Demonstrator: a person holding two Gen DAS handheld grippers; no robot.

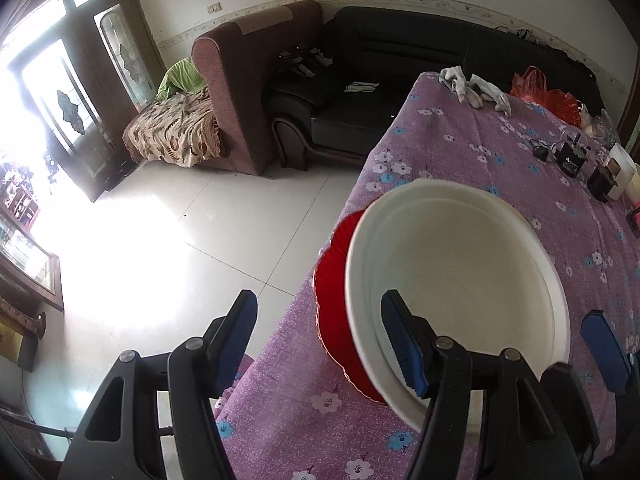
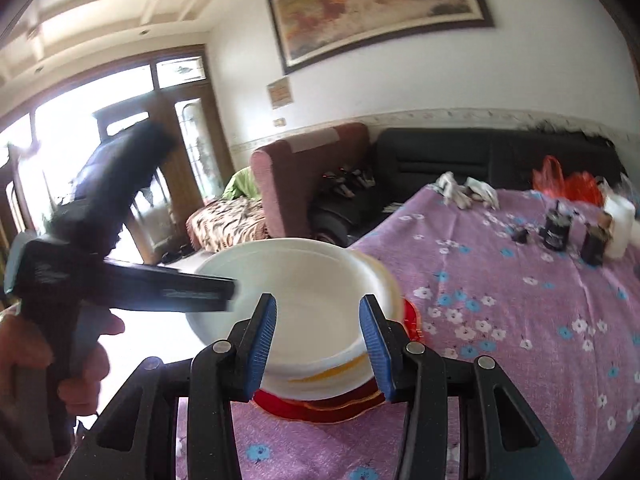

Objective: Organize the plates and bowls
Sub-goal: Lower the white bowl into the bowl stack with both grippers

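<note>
A white bowl [image 1: 460, 264] sits in a stack on a red plate [image 1: 334, 280] at the left edge of the purple flowered table [image 1: 480, 140]. My left gripper [image 1: 320, 328] is open, with its right finger inside the bowl's near rim. In the right wrist view the same white bowl [image 2: 304, 280] rests on a white plate with a yellow stripe [image 2: 332, 376] and the red plate [image 2: 320, 408]. My right gripper [image 2: 318, 340] is open just in front of the stack. The left gripper [image 2: 132, 280] shows blurred at the left, reaching the bowl's rim.
Gloves [image 1: 476, 88], a red bag [image 1: 548, 96], black chargers [image 1: 568, 156] and a white container [image 1: 620, 168] lie at the table's far end. A brown armchair [image 1: 240, 92] and black sofa [image 1: 400, 72] stand beyond the tiled floor.
</note>
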